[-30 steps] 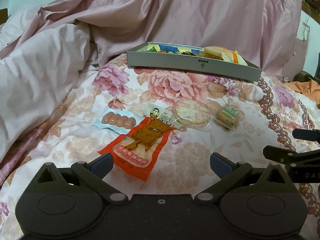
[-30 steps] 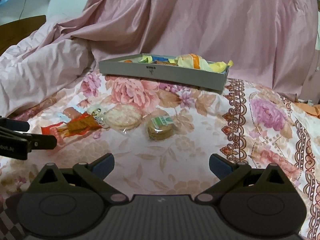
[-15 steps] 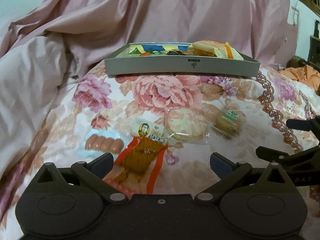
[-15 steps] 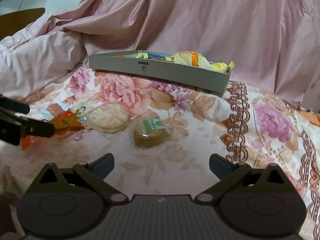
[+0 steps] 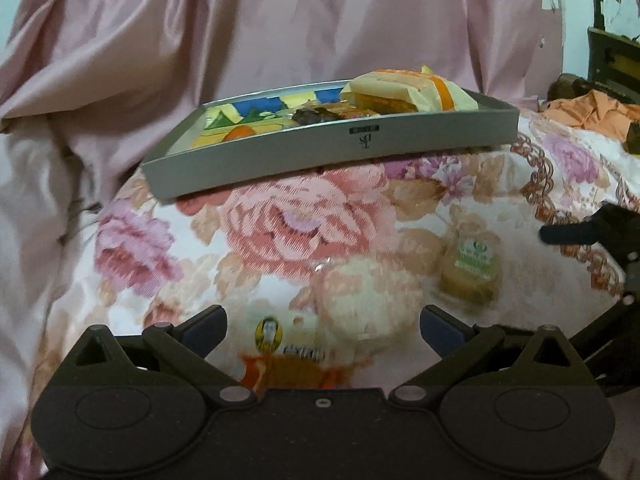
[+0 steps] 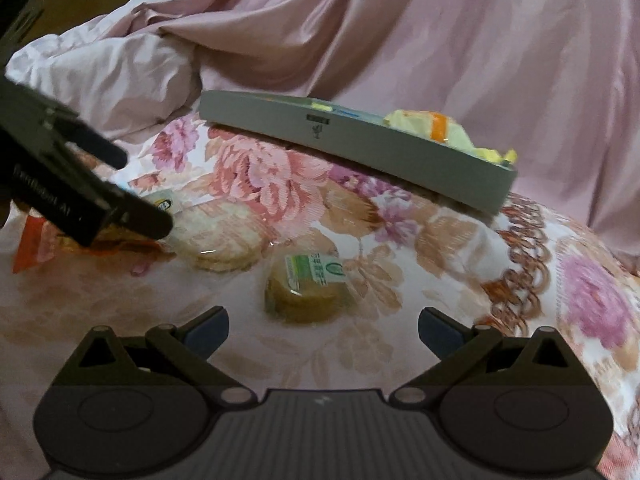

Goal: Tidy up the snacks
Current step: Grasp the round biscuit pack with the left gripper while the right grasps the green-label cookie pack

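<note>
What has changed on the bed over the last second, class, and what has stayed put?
Both grippers moved forward and lower. The left gripper now sits over the orange packet, near the round cracker; the right gripper closed in on the green-label cake. Both are open, and neither took hold of anything. The snacks and the grey tray did not move.

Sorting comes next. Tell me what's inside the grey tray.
The grey tray holds a yellow-and-orange wrapped packet, dark brown snacks and colourful flat packets. Anything beneath them is hidden.

Low, close wrist views; shared tray
</note>
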